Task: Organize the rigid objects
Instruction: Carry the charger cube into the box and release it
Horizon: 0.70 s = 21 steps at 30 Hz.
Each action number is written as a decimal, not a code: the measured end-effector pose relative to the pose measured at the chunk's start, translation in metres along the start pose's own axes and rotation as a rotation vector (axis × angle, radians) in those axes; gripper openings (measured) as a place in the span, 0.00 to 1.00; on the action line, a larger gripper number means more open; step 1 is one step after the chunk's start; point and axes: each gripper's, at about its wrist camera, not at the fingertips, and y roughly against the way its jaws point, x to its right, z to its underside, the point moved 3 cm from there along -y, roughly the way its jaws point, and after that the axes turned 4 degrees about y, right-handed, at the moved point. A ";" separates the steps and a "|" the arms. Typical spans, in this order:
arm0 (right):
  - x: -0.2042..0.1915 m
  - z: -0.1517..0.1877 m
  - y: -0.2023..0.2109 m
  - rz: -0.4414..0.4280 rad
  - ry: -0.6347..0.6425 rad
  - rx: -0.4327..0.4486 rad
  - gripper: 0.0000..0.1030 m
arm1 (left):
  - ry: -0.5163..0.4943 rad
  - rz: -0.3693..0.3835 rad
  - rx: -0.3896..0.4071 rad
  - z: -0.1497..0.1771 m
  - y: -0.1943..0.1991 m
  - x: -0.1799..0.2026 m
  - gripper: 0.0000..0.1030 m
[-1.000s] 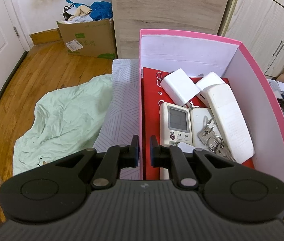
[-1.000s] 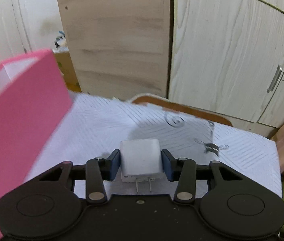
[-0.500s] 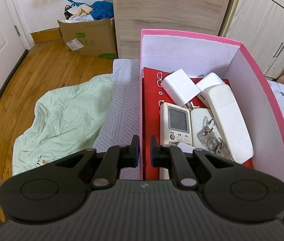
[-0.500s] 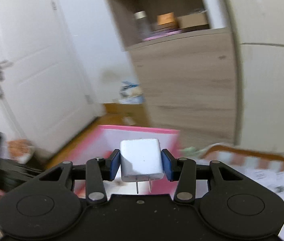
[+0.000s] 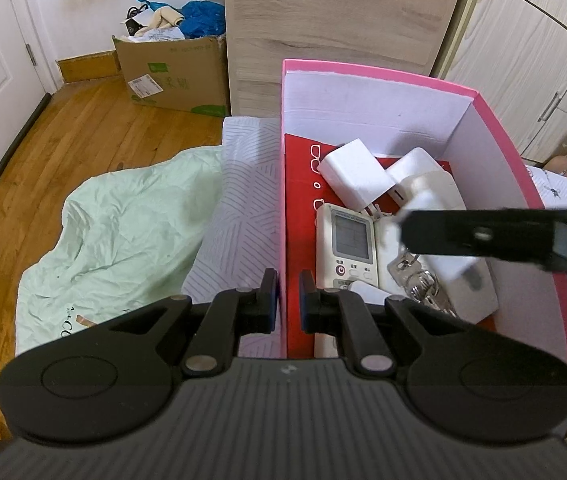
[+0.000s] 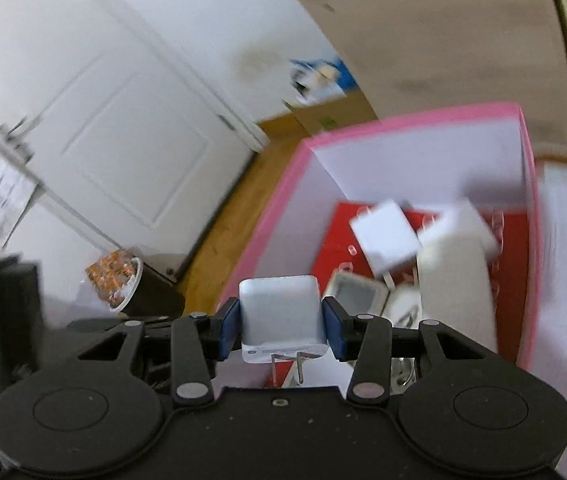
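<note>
Blurring right tongs (image 6: 282, 323) gripping white charger (image 6: 281, 316), pink box (image 6: 279, 204) (contents smeared)

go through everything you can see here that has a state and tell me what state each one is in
left gripper: shut on the pink box's near wall
right gripper: shut on the white charger
white charger: held over the box, prongs toward the camera
pink box: open, no lid on, partly filled
remote control: lying flat in the box, screen up
keys: lying in the box
cardboard box: open, stuffed full
</note>
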 end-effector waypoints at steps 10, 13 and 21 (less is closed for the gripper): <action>0.006 -0.005 -0.035 0.132 -0.073 -0.053 0.48 | 0.001 0.017 -0.001 0.002 0.003 -0.003 0.08; 0.008 -0.008 -0.041 0.153 -0.037 -0.041 0.49 | 0.013 0.027 -0.007 0.000 0.003 -0.005 0.08; 0.015 -0.007 -0.051 0.188 -0.046 -0.087 0.50 | 0.018 0.036 -0.007 0.001 0.005 -0.005 0.08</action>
